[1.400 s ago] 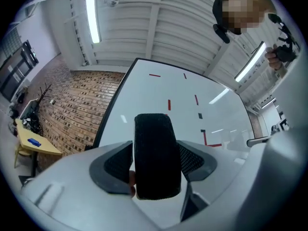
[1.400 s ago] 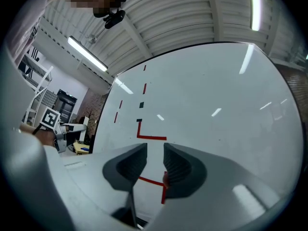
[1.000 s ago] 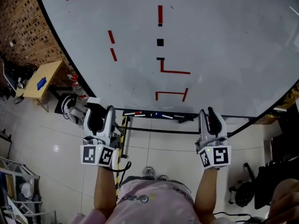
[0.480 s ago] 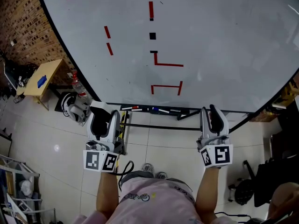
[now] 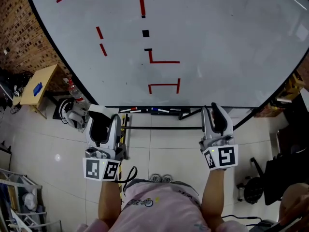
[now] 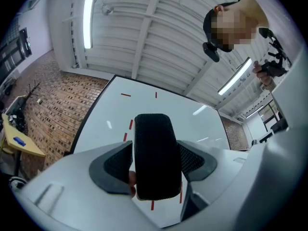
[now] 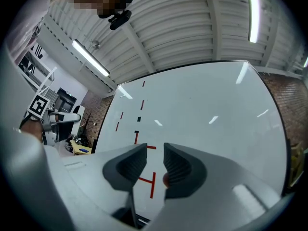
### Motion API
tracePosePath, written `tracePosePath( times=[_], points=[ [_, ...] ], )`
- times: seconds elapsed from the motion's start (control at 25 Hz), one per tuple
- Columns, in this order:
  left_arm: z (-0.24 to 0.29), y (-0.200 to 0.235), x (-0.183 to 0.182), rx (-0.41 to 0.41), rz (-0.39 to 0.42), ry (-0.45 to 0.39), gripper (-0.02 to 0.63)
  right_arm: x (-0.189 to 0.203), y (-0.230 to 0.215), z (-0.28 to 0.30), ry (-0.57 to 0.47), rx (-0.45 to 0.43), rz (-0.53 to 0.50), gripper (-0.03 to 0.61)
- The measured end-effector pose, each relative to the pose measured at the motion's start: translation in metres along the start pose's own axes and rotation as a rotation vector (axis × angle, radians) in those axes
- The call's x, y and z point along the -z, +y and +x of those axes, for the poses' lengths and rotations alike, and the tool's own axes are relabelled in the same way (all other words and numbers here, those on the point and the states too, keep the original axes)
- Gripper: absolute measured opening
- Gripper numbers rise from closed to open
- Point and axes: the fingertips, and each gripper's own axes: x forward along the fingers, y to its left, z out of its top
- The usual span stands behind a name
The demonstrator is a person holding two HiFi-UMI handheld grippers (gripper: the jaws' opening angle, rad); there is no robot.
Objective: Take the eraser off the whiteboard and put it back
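My left gripper [image 5: 104, 122] is shut on a black eraser [image 5: 99, 127], held upright between its pads just in front of the whiteboard's lower left corner. In the left gripper view the eraser [image 6: 155, 162] fills the gap between the jaws of the left gripper [image 6: 155, 153]. The whiteboard [image 5: 227, 42] carries red strokes [image 5: 164, 61] and small black squares [image 5: 145, 33]. My right gripper [image 5: 211, 112] hovers near the board's bottom edge, right of the tray. In the right gripper view the right gripper [image 7: 155, 154] stands slightly open, with only the whiteboard [image 7: 202, 114] showing through the gap.
A marker tray [image 5: 154, 110] with several pens runs under the board on a black stand. A brick wall [image 5: 19, 37] and a small wooden table [image 5: 36, 88] are at the left, a white device [image 5: 71, 114] on the tiled floor beside it, and dark equipment [image 5: 285, 178] at the right.
Both grippers have shifted to the right along the bottom of the board. The eraser stays in the left jaws and the right jaws keep the same gap.
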Motion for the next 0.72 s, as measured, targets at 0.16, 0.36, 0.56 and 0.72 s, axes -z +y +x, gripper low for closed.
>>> tracePosePath(
  times=[0.16,0.36,0.56,0.72],
  points=[
    [0.005,-0.004,-0.006,0.025,-0.009,-0.014,0.290,-0.003,0.004,0.004,-0.003,0.000,0.000,0.100],
    [0.006,0.001,-0.007,0.037,-0.038,-0.009,0.290,0.003,0.011,0.008,0.004,0.015,-0.006,0.100],
    [-0.002,-0.001,-0.011,0.018,-0.016,-0.021,0.290,0.011,0.018,0.016,0.022,-0.023,0.005,0.100],
    [-0.003,-0.007,-0.013,0.022,-0.021,-0.026,0.290,0.002,0.018,0.013,0.005,-0.025,0.044,0.100]
  ],
)
